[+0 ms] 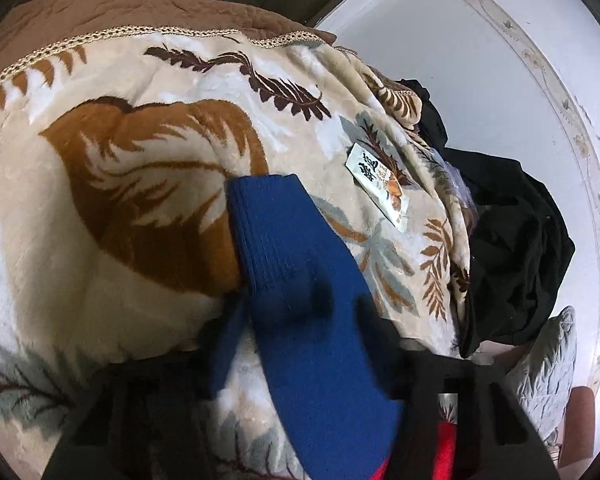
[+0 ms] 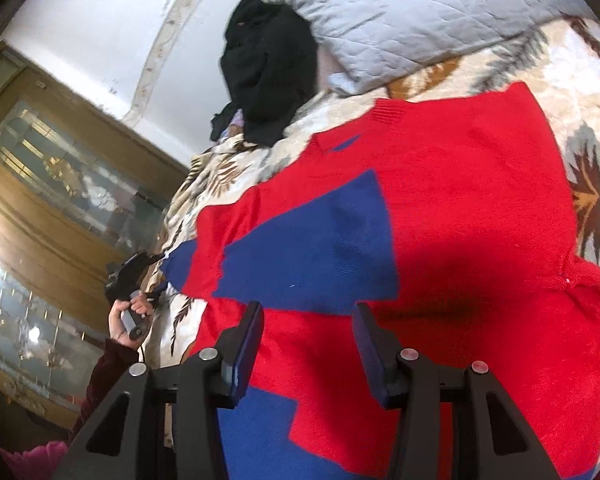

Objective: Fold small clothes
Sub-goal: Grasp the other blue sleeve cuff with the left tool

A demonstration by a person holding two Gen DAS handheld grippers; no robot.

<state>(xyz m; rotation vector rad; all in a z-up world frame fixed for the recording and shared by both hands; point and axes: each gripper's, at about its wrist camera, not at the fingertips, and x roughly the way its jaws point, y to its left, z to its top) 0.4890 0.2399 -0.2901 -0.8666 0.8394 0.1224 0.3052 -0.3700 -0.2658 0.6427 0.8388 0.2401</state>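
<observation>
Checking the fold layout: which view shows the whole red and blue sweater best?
The right wrist view: the sweater lies spread across the blanket. The left wrist view shows only its blue sleeve and a red scrap.

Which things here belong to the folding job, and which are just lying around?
Job: red and blue sweater, its blue sleeve, left tongs, right tongs.
Lying about: black clothes, printed packet, grey pillow, floral blanket.

left wrist: aimed steeply down, close over the blue sleeve on the blanket.
right wrist: aimed down, close over the sweater.
shared: blanket, black clothes, wall.
</observation>
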